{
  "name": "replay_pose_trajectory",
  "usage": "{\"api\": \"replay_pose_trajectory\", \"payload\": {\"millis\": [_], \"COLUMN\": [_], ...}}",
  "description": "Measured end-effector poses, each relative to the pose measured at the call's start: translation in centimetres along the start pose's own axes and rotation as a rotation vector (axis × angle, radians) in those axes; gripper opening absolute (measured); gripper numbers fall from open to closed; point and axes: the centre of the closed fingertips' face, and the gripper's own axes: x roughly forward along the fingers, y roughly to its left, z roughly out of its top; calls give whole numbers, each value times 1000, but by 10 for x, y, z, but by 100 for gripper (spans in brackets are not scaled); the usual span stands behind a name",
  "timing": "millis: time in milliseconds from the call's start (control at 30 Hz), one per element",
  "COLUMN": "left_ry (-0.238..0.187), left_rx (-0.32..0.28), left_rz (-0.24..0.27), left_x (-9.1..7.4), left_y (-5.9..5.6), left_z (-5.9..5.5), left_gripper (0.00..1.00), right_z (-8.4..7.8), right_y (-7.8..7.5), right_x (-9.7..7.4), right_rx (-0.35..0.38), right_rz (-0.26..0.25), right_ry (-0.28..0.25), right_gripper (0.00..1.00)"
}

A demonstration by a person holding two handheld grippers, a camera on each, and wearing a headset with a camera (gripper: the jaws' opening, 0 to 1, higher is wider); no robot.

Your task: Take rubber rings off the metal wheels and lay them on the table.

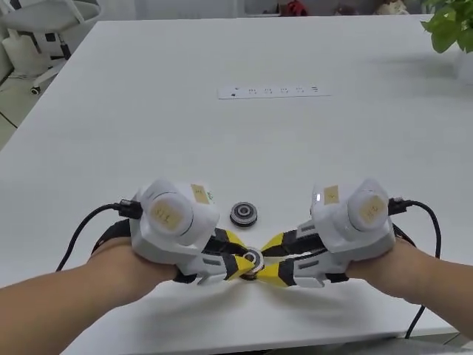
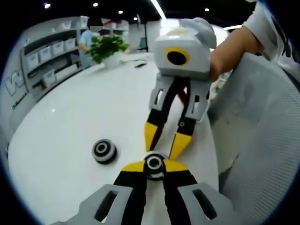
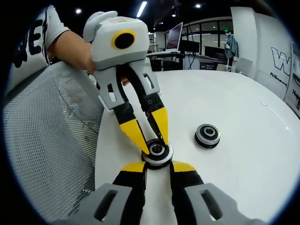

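Opposed close-up views, shared wheel (image 2: 154, 164)

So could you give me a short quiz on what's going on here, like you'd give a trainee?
1. True or false: the left gripper and the right gripper both clamp the near wheel.
2. How many wheels are there, counting the loose wheel lying on the table?
3. What lies flat on the table beyond the loose wheel? A) a white power strip B) a hammer C) a plate
Key: 1 true; 2 two; 3 A.
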Motion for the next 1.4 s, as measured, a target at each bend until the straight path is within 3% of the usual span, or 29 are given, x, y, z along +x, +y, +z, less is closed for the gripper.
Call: {"api": "replay_pose_trajectory", "payload": {"millis": [700, 1400], "left_ry": [2, 5], "left_rx": [0, 3], "left_rz": [7, 15], "left_x": [0, 0], "left_y": [0, 1], "left_z": [0, 0], "left_gripper": [13, 12], "right_z": [-5, -4], "right_y": [-5, -10], "right_x": [-3, -8], "right_rx": [85, 214], "right_rz": [-12, -21], "right_ry": [10, -17], "right_gripper": [4, 0]}}
